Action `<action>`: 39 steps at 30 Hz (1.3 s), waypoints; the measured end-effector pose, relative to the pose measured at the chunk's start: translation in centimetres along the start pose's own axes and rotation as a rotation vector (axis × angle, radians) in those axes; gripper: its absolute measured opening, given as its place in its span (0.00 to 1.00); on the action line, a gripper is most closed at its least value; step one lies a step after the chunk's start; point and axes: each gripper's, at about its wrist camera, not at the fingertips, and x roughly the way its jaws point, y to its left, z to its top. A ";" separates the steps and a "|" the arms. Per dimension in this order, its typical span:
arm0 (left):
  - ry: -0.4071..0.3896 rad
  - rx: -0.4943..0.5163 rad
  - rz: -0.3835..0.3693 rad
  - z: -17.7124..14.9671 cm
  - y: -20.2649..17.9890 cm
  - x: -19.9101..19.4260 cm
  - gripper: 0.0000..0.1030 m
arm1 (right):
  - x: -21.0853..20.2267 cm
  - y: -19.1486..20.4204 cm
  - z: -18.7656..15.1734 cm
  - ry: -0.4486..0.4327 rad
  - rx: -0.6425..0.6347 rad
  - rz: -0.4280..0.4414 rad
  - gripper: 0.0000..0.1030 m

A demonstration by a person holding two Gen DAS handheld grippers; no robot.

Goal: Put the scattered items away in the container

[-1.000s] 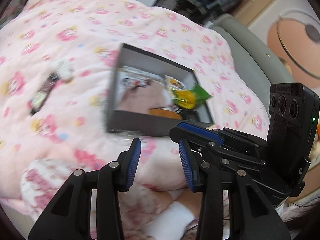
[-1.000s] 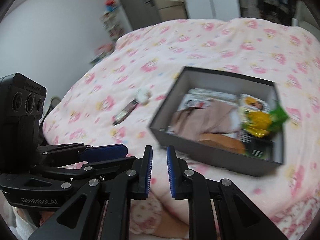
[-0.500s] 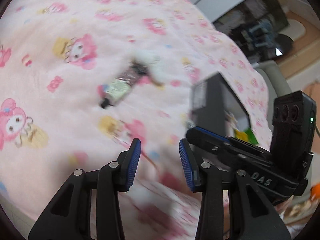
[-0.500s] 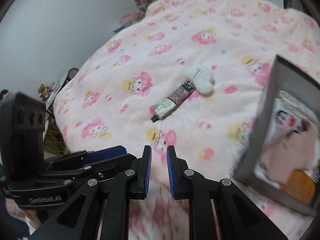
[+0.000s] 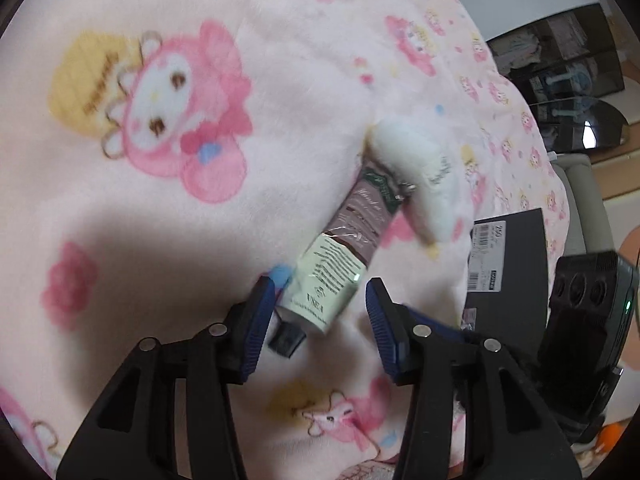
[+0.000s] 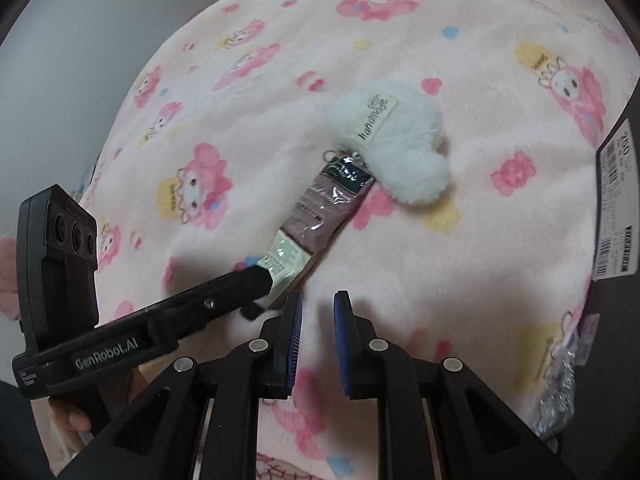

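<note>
A cream tube (image 5: 340, 248) with a brown and pale-green label and a black cap lies on the pink blanket, its far end touching a white fluffy keychain (image 5: 416, 172). My left gripper (image 5: 320, 312) is open, its fingers on either side of the tube's cap end, not closed on it. The tube (image 6: 320, 216) and the keychain (image 6: 388, 140), tagged "handmade", also show in the right wrist view. My right gripper (image 6: 316, 320) is empty, its jaws nearly closed with a small gap, just short of the tube. The dark grey box (image 5: 508, 276) stands to the right.
The pink cartoon-print blanket (image 6: 460, 40) covers the whole bed. The box's labelled wall (image 6: 616, 200) fills the right edge of the right wrist view. The left gripper's body (image 6: 60, 280) crosses the lower left there. Dark shelving (image 5: 560, 60) stands beyond the bed.
Both grippers have swung away from the box and moved close to the tube. The left gripper's fingers now straddle the tube's cap end. The right gripper's gap has widened slightly.
</note>
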 end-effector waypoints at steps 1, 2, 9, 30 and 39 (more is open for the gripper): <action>0.016 -0.003 -0.004 -0.2 0.1 0.5 0.46 | 0.6 -0.1 -0.1 0.019 0.001 0.012 0.13; 0.025 0.000 -0.003 -0.3 0.0 0.6 0.46 | 1.4 -0.2 -0.3 0.046 0.001 0.030 0.13; 0.012 -0.050 -0.011 -1.5 -0.5 -1.2 0.37 | 1.7 0.3 -0.7 0.043 -0.012 0.100 0.13; 0.130 0.081 -0.019 -13.3 -10.9 -4.3 0.31 | -10.3 -2.3 -11.7 -0.020 0.008 0.071 0.12; 0.216 0.171 -0.011 -17.7 -16.8 -1.6 0.20 | -15.2 -7.0 -16.7 -0.065 0.053 0.050 0.12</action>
